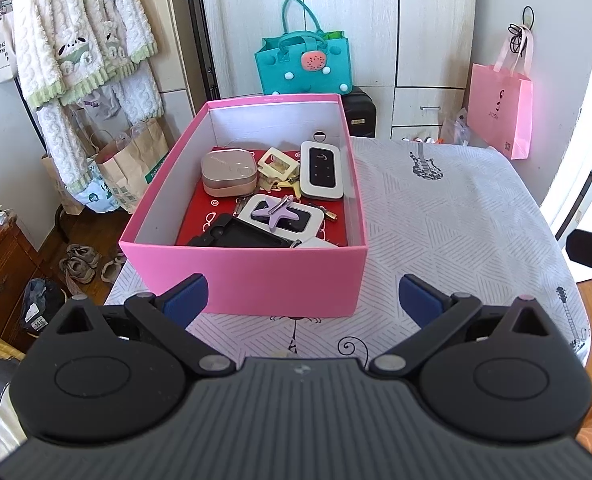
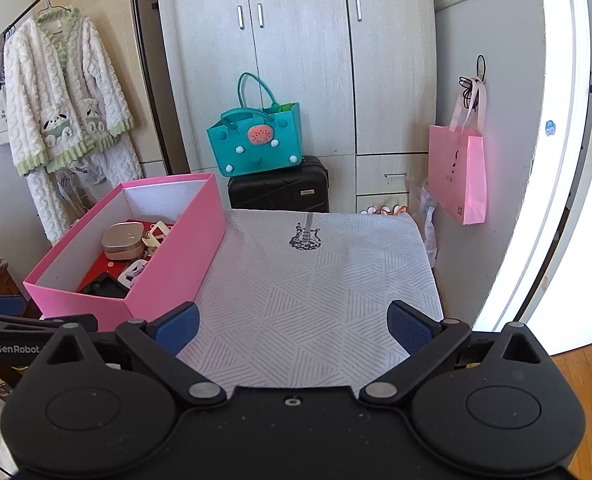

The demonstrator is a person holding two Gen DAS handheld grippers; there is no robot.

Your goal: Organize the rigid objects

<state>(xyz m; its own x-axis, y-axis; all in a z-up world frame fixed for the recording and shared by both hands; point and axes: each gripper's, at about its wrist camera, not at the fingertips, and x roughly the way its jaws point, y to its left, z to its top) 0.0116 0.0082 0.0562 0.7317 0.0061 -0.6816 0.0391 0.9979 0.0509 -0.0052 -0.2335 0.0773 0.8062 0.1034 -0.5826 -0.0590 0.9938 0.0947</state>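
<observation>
Table point(image 2: 316, 288) with patterned cloth, one box on it.
Pink box point(image 1: 251, 280) sits at the cloth's left side; rest of cloth bare.

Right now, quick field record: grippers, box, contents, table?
left gripper: open, empty, facing the box's near wall
right gripper: open, empty, over bare tablecloth
pink box: lidless, on the table's left part
contents: rose-gold case, white device, purple star clip on a second white device, black holder, keys
tablecloth: nothing lying on it outside the box
</observation>
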